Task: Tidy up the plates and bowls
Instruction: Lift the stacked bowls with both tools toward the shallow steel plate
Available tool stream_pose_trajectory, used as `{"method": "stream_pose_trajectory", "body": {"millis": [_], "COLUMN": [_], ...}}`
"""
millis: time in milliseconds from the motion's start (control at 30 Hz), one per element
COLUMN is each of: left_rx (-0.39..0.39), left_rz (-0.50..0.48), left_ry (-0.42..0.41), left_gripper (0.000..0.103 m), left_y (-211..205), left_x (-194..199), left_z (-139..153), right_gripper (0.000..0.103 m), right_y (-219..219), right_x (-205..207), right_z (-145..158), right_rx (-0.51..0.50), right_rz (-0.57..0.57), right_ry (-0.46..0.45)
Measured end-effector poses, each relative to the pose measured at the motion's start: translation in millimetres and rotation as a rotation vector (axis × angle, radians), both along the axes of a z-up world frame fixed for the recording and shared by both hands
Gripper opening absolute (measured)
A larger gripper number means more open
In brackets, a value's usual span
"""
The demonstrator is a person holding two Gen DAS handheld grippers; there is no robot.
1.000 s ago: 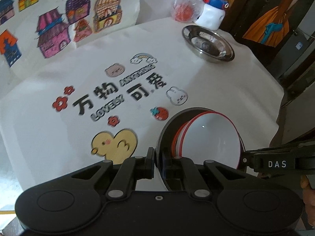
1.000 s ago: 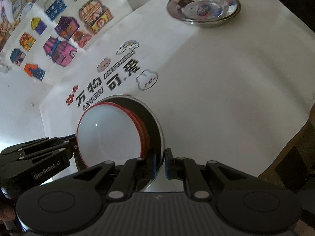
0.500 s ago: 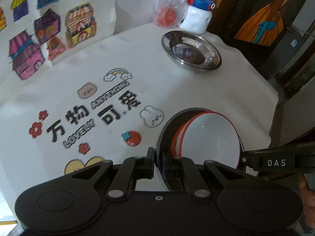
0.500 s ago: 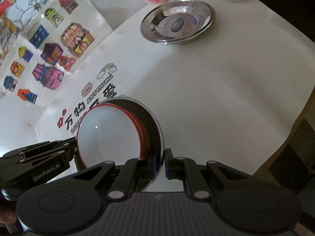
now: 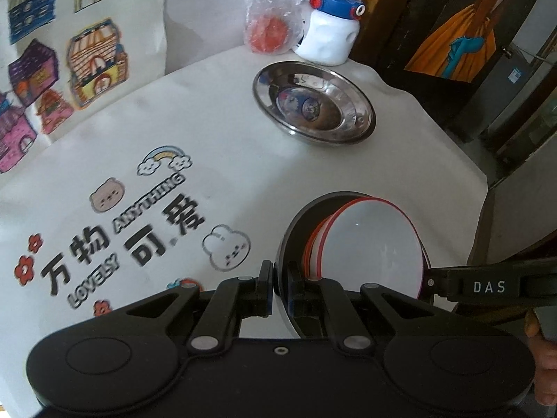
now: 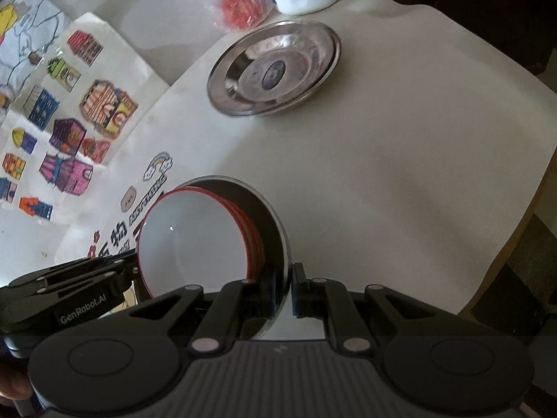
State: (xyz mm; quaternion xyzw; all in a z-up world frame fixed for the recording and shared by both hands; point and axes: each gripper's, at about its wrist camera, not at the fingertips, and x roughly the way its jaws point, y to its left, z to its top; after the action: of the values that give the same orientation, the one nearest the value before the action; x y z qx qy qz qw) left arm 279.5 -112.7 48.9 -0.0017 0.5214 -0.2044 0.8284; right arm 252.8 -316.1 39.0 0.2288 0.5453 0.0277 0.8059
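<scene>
Both grippers hold one stack above the table: a steel plate (image 5: 296, 223) carrying several white bowls with red rims (image 5: 372, 247). My left gripper (image 5: 280, 287) is shut on the plate's rim at one side. My right gripper (image 6: 290, 289) is shut on the plate's rim (image 6: 278, 230) at the opposite side, with the bowls (image 6: 191, 237) to its left. A second steel plate (image 5: 313, 104) lies on the table farther back; it also shows in the right wrist view (image 6: 275, 69).
The white tablecloth (image 5: 209, 132) has cartoon prints. A white bottle with a blue and red cap (image 5: 330, 35) and a plastic bag with something red in it (image 5: 271, 31) stand behind the far plate. The table edge (image 6: 515, 230) runs at the right.
Both grippers have carried the stack forward across the table towards the far steel plate, which now looks larger and closer. The grips have not changed.
</scene>
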Motion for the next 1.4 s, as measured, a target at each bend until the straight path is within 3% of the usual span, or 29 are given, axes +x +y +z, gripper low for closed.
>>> {"method": "stream_pose_trajectory", "body": {"millis": [833, 1400], "left_rx": [-0.043, -0.063], "left_rz": [-0.001, -0.018], "left_ry": [-0.039, -0.114], "left_gripper": [0.006, 0.005], "left_y": [-35, -54], "left_x": [61, 96], "left_z": [0, 23], "right_gripper": [0.010, 0.010], "right_y": [-37, -51], "right_x": [53, 87], "right_z": [2, 28], "right_rx": [-0.005, -0.020], "right_rz": [-0.019, -0.071], "right_ry": [-0.046, -0.110]}}
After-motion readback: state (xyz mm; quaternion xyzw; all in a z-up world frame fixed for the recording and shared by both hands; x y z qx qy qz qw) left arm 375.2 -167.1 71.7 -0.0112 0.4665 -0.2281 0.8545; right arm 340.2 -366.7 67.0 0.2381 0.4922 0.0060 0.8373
